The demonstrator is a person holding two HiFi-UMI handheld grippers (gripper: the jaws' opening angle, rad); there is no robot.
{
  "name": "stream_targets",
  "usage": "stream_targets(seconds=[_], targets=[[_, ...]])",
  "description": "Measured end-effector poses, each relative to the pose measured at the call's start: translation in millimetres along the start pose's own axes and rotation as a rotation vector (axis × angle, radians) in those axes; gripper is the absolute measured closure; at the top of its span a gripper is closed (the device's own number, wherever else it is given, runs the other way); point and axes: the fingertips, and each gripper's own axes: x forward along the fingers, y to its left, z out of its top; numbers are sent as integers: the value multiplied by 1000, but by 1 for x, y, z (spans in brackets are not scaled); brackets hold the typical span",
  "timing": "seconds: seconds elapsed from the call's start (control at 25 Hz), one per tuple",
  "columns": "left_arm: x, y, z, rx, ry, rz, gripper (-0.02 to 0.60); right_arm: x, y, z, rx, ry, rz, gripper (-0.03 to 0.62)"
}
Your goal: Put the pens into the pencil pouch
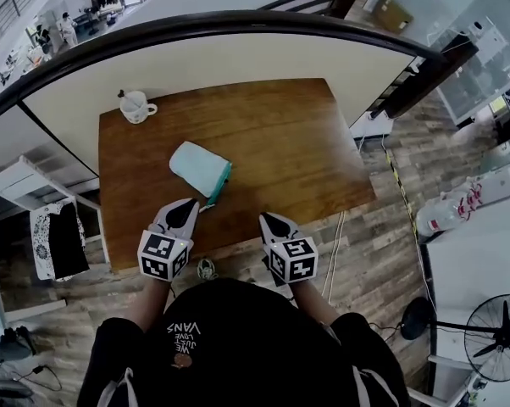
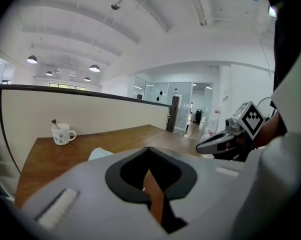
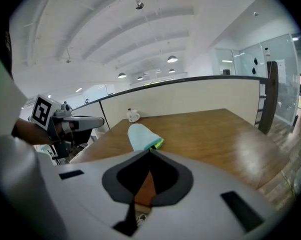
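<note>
A pale teal pencil pouch [image 1: 197,166] lies near the middle of the brown wooden table [image 1: 297,159], with a darker green edge at its near end. In the right gripper view the pouch [image 3: 140,135] shows green and yellow at that end. I see no loose pens on the table. My left gripper [image 1: 188,204] hovers at the table's front edge just below the pouch, jaws shut on nothing. My right gripper [image 1: 268,218] is level with it, further right, also shut and empty. In each gripper view the jaws [image 2: 148,149] [image 3: 149,152] meet at the tip.
A white mug [image 1: 136,106] with a spoon stands at the table's far left corner, seen also as the mug [image 2: 62,133] in the left gripper view. A curved half wall [image 1: 238,58] backs the table. A floor fan [image 1: 496,337] stands at the lower right.
</note>
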Motion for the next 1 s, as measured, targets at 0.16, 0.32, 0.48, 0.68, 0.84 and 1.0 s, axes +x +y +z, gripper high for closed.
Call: stream_targets(seconds=[0.16,0.32,0.48,0.68,0.84,1.0], targets=[[-11,-14,-7,-27,-4,51,571,-15,-5,-3,-35,4,36,580],[-20,-29,-14,-26,-3,100,571,-28,-10,-11,-54,18,62,580],[-30,-47,-22,-24,0,128,571,-40,-12,-22,-66,30,82,582],[-38,-66,-34,-31,3,157,571,-51,-12,-30,-57,27,108,582],[-41,-79,-41,-29,5,173,571,-56,-14,-32,-78,22,123,582],[-44,-89,-44,-25,-1,189,571,-61,-15,-39,-93,32,131,582]])
